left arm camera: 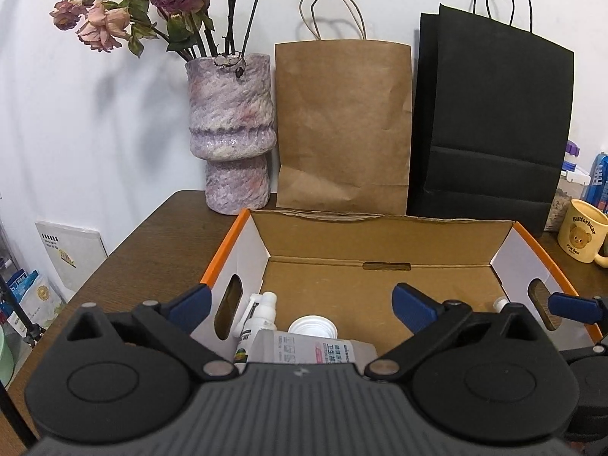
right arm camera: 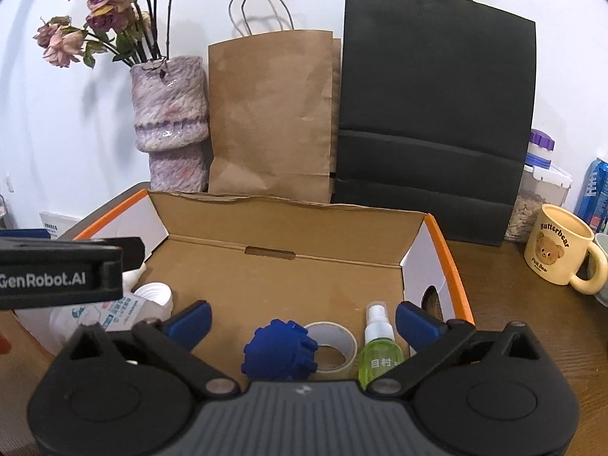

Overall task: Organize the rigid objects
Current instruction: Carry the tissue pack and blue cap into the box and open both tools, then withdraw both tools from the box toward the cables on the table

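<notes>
An orange-rimmed cardboard box (left arm camera: 224, 250) stands open on the wooden table. My left gripper (left arm camera: 303, 306) hovers open over its left end. Below it lie a white spray bottle (left arm camera: 260, 313), a white round cap (left arm camera: 313, 328) and a packet of wipes (left arm camera: 307, 347). My right gripper (right arm camera: 303, 323) is open over the right end of the box (right arm camera: 448, 258), above a blue spiky ball (right arm camera: 279, 353), a tape roll (right arm camera: 336, 344) and a green spray bottle (right arm camera: 380, 353). Neither gripper's pads touch anything. One blue finger (left arm camera: 575, 306) of the right gripper shows at the edge of the left wrist view.
Behind the box stand a purple vase (left arm camera: 231, 129) of dried roses, a brown paper bag (left arm camera: 342, 125) and a black paper bag (left arm camera: 490, 121). A yellow bear mug (right arm camera: 558, 250), a purple-lidded jar (right arm camera: 539, 174) and a blue can (right arm camera: 596, 193) sit to the right.
</notes>
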